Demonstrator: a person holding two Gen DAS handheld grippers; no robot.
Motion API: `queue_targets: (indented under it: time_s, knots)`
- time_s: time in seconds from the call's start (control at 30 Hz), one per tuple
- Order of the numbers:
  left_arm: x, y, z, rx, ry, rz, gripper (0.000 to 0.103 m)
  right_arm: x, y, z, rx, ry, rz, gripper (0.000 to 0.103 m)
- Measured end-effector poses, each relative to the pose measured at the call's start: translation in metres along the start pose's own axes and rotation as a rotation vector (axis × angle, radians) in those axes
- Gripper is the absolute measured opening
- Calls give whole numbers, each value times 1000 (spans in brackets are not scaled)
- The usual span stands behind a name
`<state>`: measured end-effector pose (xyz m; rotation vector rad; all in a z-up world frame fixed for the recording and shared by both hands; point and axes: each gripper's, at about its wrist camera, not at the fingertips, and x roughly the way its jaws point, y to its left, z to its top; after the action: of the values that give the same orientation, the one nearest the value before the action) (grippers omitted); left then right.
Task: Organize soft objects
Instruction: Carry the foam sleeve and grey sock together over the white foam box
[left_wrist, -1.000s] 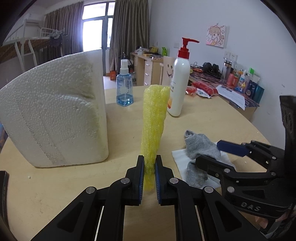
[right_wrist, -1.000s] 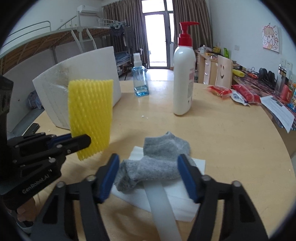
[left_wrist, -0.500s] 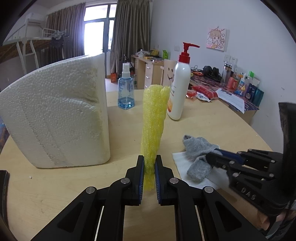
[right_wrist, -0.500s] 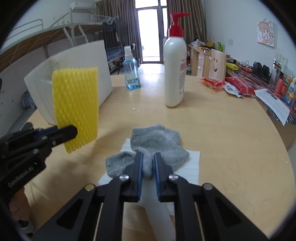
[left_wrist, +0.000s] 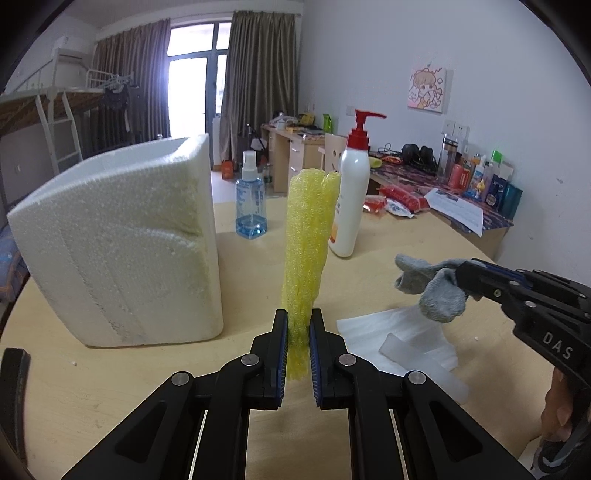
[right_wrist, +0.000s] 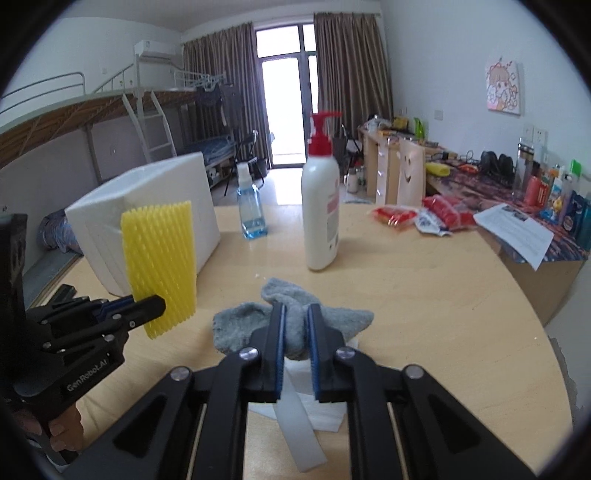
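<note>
Both jaws clamped: left gripper (left_wrist: 298, 345) on yellow foam net (left_wrist: 308, 240), right gripper (right_wrist: 295, 345) on grey sock (right_wrist: 295, 325).

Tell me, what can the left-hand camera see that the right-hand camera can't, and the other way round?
Only the left wrist view shows the yellow foam net edge-on, pinched in the left gripper, and the grey sock hanging clear above the white sheet.

Only the right wrist view shows the net's broad face and the sock bunched in the shut right gripper.

Both show the white foam box, blue spray bottle, pump bottle and wooden table.
</note>
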<state>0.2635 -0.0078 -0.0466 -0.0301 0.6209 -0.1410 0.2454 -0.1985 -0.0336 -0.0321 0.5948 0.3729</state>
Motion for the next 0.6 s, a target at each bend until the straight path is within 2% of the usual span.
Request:
queue_targets:
  time_s: [0.6]
  knots:
    - [-68, -10, 0, 32, -132, 52, 12, -65, 10, -4, -22, -171, 1, 14]
